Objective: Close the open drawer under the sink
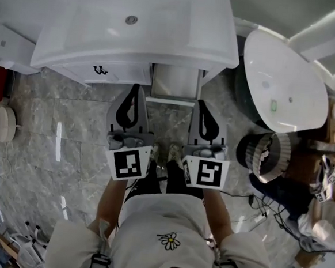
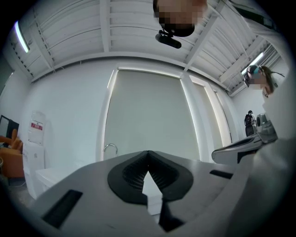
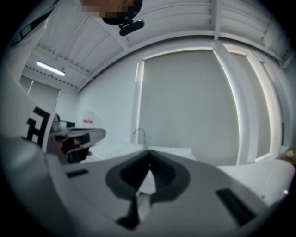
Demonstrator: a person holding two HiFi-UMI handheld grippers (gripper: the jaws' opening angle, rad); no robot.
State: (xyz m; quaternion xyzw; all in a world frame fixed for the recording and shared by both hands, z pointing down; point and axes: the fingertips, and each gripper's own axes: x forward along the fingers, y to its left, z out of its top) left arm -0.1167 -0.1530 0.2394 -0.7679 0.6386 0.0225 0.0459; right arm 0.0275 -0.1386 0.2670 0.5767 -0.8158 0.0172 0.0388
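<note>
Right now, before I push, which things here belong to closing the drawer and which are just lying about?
For the job:
- drawer, open under the sink
- left gripper, shut, empty
- right gripper, shut, empty

Lying about:
- spare basin, at right
- striped round thing, below it
- cables on the floor
- bowl, far left
</note>
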